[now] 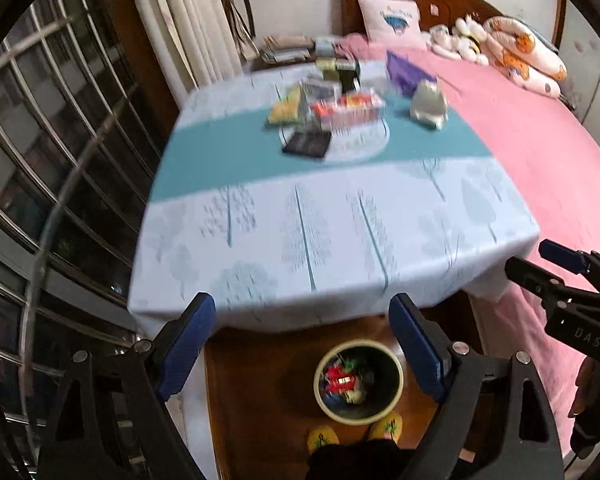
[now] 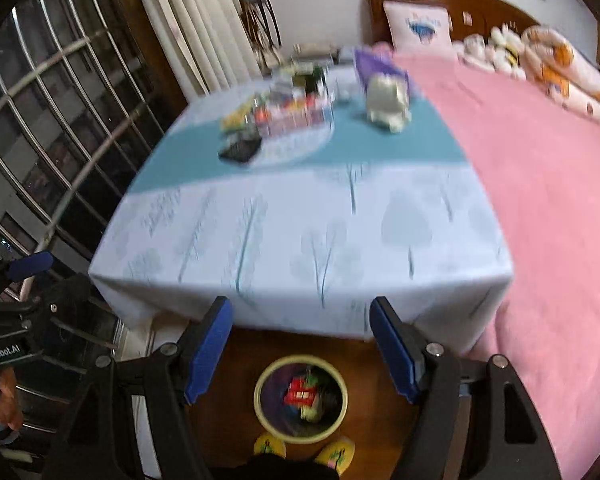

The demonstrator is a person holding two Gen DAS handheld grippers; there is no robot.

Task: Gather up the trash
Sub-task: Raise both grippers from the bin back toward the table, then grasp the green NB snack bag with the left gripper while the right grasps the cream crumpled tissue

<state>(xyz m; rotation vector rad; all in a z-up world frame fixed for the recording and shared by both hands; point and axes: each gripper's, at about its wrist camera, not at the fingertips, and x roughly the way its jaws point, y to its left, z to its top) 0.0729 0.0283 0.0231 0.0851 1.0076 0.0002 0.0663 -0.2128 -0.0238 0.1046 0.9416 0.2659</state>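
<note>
still, the risk here is mostly one of picking the wrong thing: both views are smeared by motion, and the cluster at the far side of the bench [image 1: 340, 220] — a clear box of colourful packets [image 1: 348, 110], a dark flat item [image 1: 306, 145], a pale crumpled lump [image 1: 428, 106], a purple bag [image 1: 406, 72] — cannot be sorted into trash and keepers from these frames. i judge that a reach made now could tip the box or drag the cloth. the left claw [image 1: 302, 344] stands released with nothing between its blue pads, and the right claw [image 2: 300, 344] is likewise spread and empty. the trash gathered so far lies in the round bin [image 1: 358, 380] on the wooden floor just below the bench's near edge, by a pair of yellow slippers [image 1: 386, 428]; a careless step might kick it over. the left view shows the right claw from the side, against the pink bed [image 1: 540, 140], and part of the hand holding it; the right view instead shows the left claw's body at its lower left, by the barred window [image 2: 40, 120].
</note>
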